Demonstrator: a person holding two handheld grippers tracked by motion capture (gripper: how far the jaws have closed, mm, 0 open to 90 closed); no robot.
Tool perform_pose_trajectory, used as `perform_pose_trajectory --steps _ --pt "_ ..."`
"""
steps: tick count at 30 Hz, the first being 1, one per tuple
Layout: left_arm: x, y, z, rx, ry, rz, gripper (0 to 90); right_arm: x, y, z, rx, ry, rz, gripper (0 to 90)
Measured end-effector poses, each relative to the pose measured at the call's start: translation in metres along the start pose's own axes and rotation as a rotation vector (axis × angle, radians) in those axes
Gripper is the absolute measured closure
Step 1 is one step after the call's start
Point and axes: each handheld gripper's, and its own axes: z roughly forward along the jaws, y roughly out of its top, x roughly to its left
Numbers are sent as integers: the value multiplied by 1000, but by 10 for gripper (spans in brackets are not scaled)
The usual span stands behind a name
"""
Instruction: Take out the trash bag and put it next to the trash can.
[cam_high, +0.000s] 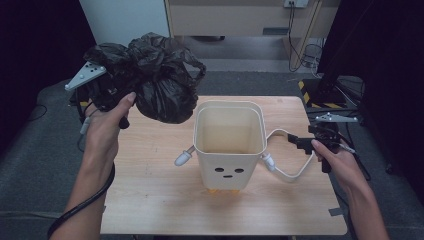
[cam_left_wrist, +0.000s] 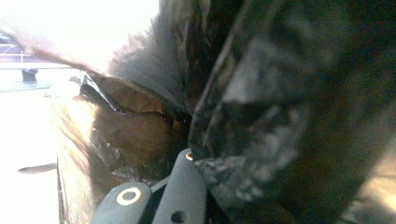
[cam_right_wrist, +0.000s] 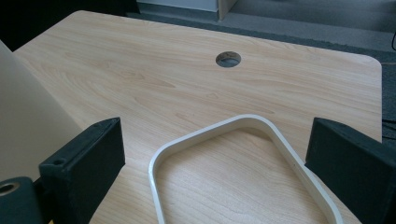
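Note:
A crumpled black plastic bag (cam_high: 155, 80) hangs in the air over the table's left rear, just left of the bin. My left gripper (cam_high: 119, 86) is shut on it; in the left gripper view the bag (cam_left_wrist: 280, 116) crowds right over the jaws. An open cream bin (cam_high: 230, 145) with a drawn face stands mid-table, empty inside. A white loop handle (cam_high: 290, 172) sticks out from its right side. My right gripper (cam_high: 300, 142) stands open at that loop. In the right gripper view the loop (cam_right_wrist: 243, 140) lies between the wide jaws of the right gripper (cam_right_wrist: 217, 172), untouched.
The wooden table (cam_high: 150, 200) has a round cable hole (cam_right_wrist: 228, 59) beyond the loop. A short white stub arm (cam_high: 184, 158) juts from the bin's left side. A wooden cabinet (cam_high: 240, 17) and floor cables (cam_high: 307, 55) lie behind the table.

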Motion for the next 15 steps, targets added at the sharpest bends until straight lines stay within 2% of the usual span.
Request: perform_pose_trajectory --steps 15 --pt "18 -22 4 43 43 -20 881 -3 -9 8 11 0 15 46"
